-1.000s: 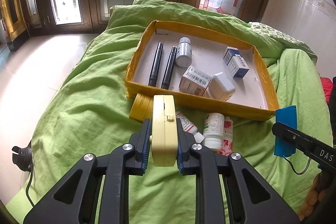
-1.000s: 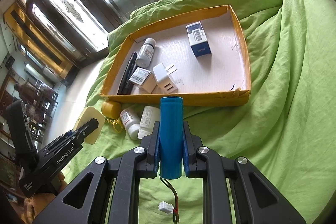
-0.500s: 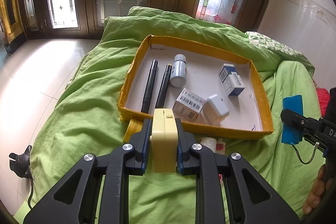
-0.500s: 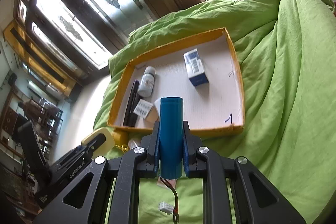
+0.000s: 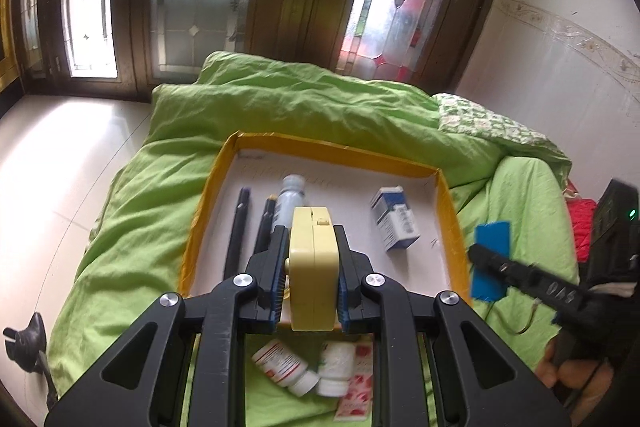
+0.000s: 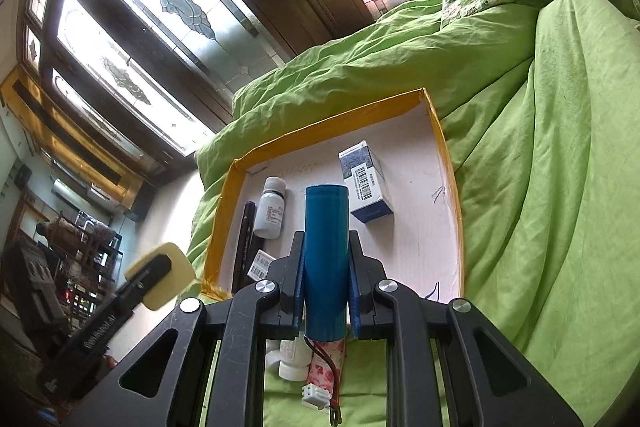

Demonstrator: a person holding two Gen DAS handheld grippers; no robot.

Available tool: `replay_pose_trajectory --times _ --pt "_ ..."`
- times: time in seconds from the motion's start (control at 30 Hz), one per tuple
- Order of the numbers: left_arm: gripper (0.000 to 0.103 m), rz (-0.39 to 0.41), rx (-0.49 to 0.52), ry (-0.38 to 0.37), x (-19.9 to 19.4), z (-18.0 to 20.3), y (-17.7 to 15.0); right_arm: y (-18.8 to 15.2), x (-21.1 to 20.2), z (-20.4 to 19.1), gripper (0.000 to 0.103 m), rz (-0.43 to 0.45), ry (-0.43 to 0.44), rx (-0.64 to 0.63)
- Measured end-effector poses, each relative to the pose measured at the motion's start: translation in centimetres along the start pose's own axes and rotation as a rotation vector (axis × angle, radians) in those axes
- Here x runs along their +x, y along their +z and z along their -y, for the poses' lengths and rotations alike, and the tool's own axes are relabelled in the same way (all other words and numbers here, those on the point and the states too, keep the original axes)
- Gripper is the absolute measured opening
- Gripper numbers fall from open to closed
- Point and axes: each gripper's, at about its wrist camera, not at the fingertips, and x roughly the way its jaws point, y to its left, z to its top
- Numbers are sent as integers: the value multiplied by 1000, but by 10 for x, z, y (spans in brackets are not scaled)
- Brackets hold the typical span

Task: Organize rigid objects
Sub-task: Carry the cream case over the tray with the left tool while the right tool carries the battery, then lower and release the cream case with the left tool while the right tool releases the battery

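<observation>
Left gripper [image 5: 313, 277] clamped on cream case [image 5: 312, 259] — stiff, light, slippery; hold at flat sides. Right gripper [image 6: 326, 281] clamped mid-body on blue battery [image 6: 326, 247], above tray [image 6: 450, 187], white box [image 6: 366, 183] at one o'clock.

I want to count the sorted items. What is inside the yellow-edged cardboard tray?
In the yellow-edged cardboard tray: two black pens, a white bottle, a blue-and-white box, and a barcoded box. The grippers and held items cover the near part.

Cream case [image 5: 312, 267] and blue cylinder [image 6: 325, 259], above yellow-rimmed tray [image 5: 450, 211]
</observation>
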Motion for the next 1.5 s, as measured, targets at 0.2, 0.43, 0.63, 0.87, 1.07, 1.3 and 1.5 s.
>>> replay_pose_trajectory --times 0.2,0.43,0.63,0.87,1.07,1.3,1.5 --pt "18 -17 49 -43 31 25 18 -2 17 15 16 -35 -17 30" --pt "18 -122 91 -33 93 38 7 -5 33 22 16 -74 -47 44" --pt "18 -192 84 -29 128 38 -2 -8 49 26 16 -102 -64 38" --pt "18 -224 70 -9 147 26 0 -6 85 26 16 -192 -68 28" --pt "18 -221 53 31 158 5 15 9 109 26 16 -190 -108 22" --pt "18 -197 57 87 163 -7 23 19 105 43 16 -168 -163 31" --pt "18 -181 125 122 163 2 19 14 105 41 16 -168 -178 -3"
